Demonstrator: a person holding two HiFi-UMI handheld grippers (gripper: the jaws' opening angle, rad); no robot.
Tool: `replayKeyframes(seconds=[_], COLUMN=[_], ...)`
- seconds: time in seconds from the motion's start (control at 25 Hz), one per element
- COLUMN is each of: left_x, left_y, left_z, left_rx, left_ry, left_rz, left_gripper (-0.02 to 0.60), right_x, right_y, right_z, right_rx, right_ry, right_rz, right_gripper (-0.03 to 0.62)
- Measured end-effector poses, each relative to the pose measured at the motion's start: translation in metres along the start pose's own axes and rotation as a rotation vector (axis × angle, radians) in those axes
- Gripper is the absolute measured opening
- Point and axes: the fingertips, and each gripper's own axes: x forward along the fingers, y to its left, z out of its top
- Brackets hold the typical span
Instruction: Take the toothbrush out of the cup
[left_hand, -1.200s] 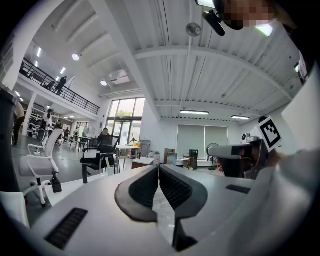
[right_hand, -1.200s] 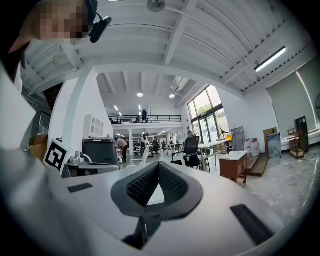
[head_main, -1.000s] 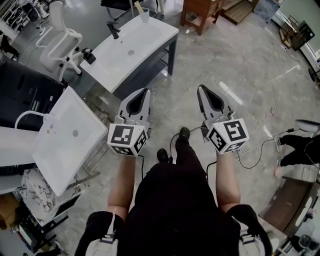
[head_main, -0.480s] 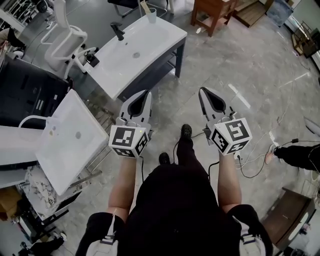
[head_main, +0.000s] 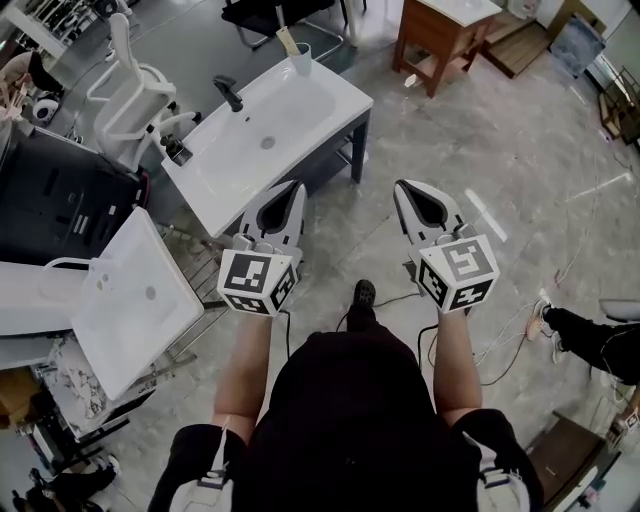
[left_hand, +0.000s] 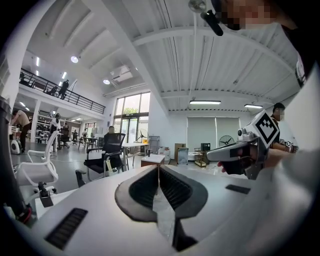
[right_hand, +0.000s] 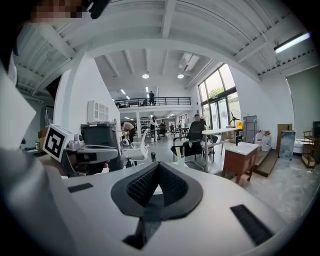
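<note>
The toothbrush (head_main: 287, 40) stands in the clear cup (head_main: 302, 64), its upper end leaning to the left above the rim. The cup sits at the far corner of the white desk (head_main: 225, 180), behind its sunken basin (head_main: 268, 118) and to the right of the black faucet (head_main: 228, 93).

Both grippers are held out in front of the person, side by side and roughly parallel, well short of the cup. In the head view the left gripper (head_main: 297, 184) points toward the desk's near edge, while the right gripper (head_main: 399, 184) is over the grey marble floor (head_main: 520, 150). The left gripper's fingers (left_hand: 145, 187) are pressed together with nothing between them, and the right gripper's fingers (right_hand: 142, 187) likewise meet at their tips and hold nothing.

In the right gripper view the cup shows small and far off, just above the closed fingers. A white office chair (head_main: 135, 85) stands to the left of the desk, a wooden table (head_main: 440, 30) to the right beyond it, and a second white basin (head_main: 135, 300) lies at the left, near the person
</note>
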Motion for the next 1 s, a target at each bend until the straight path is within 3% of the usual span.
replayKeyframes(seconds=[0.36, 1.0], left_x=[0.063, 0.115], left_y=[-0.009, 0.018], left_z=[0.003, -0.016], left_rx=[-0.011, -0.057], left_ry=[0.002, 0.092], left_rz=[0.059, 0.094], left_gripper=[0.023, 0.015], right_x=[0.023, 0.063], right_y=[-0.072, -0.107], right_z=[-0.001, -0.021], right_rx=[0.012, 0.035], right_ry=[0.016, 0.085], right_rz=[0.023, 0.015], right_gripper=[0.031, 0.031])
